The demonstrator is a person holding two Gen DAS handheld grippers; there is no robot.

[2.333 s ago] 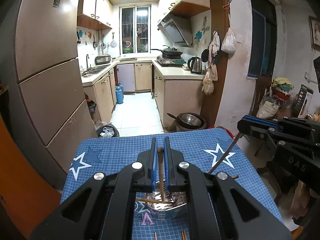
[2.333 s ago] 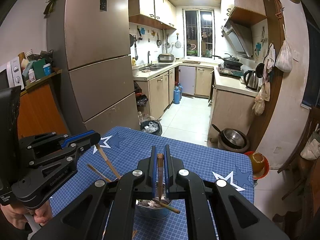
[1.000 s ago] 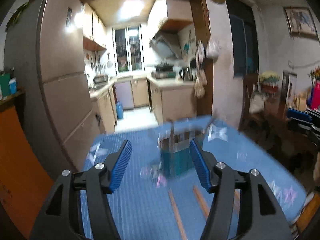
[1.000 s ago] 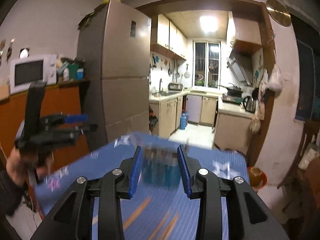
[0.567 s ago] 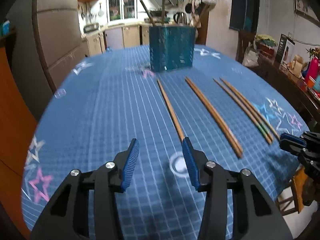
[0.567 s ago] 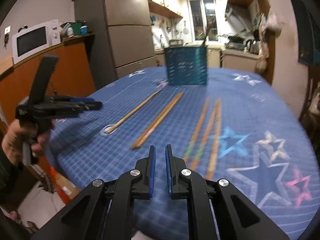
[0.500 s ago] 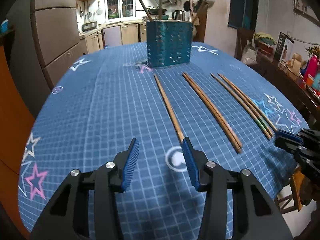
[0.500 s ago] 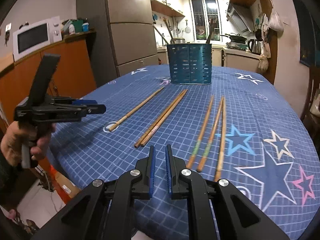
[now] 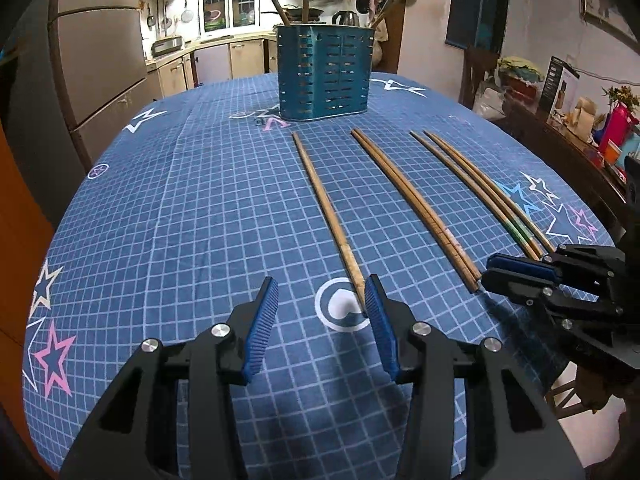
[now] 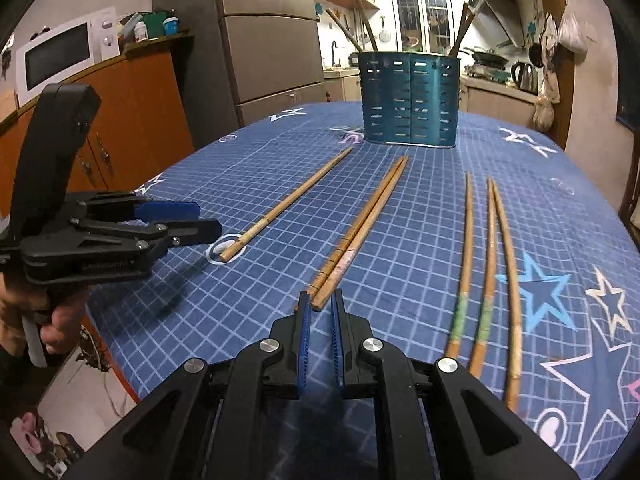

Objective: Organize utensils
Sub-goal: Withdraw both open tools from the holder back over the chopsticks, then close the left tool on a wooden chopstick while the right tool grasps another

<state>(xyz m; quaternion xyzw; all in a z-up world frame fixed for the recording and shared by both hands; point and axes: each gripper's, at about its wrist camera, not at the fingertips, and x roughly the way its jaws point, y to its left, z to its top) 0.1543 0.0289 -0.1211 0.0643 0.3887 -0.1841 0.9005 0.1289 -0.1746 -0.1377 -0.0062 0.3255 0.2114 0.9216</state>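
- Chopsticks (image 10: 356, 224) lie loose in rows on the tabletop (image 9: 200, 200), before the teal holder (image 9: 324, 74).
- Left claw (image 9: 320, 308) part open, empty, its right pad beside the single stick's (image 9: 326, 210) near end.
- Right claw (image 10: 320, 320) nearly shut, empty, at the pair's tips.
- Light, stiff, slippery sticks: probably best pinched near an end.

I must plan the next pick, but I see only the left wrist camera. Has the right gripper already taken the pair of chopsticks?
Observer: I cannot tell. The right gripper is all but shut, and the near end of the chopstick pair lies just at its tips.
Operator: How many chopsticks lie beyond that pair, on its right side?
Observer: Three thin chopsticks lie there. Two of them carry a green band near the close end.
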